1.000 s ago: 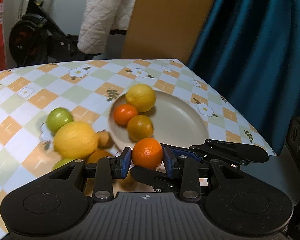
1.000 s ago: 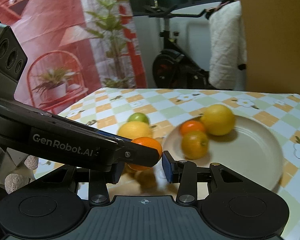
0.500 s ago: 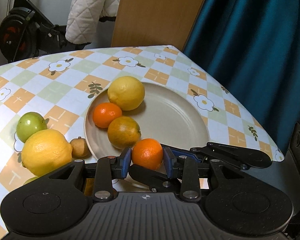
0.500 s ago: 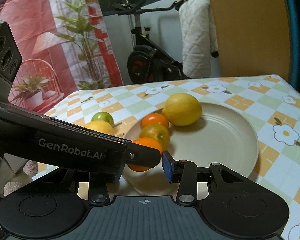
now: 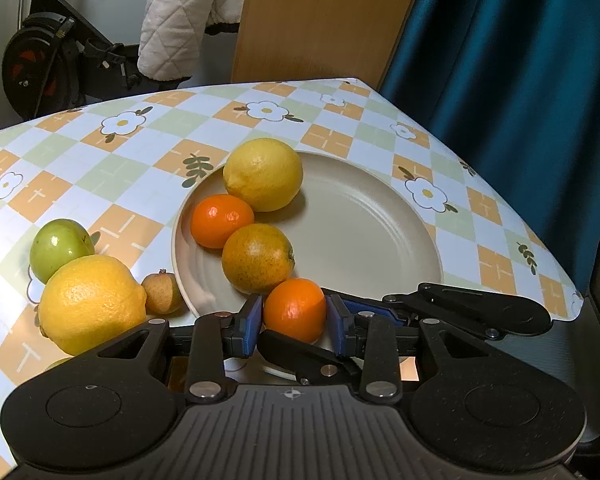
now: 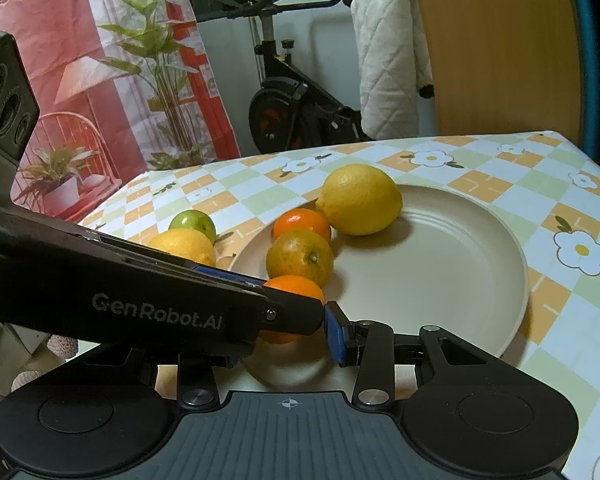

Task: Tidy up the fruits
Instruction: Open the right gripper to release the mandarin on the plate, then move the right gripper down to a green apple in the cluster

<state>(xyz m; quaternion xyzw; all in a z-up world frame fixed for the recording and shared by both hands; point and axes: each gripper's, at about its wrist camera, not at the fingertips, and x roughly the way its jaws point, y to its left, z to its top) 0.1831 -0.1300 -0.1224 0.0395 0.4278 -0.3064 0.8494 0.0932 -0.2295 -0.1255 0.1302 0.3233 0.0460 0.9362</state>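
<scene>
L jaws clamp orange (image 5: 295, 309), over plate (image 5: 380, 216) near rim, R beside

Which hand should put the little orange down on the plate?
Probably the left. The left gripper already pinches the small orange between its blue fingers, just above the plate rim. The right gripper seems to hold nothing; the left one crosses in front of it.

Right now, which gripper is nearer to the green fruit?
Left. The left gripper sits on the side of the green fruit; the right gripper crosses in from the other side.
</scene>
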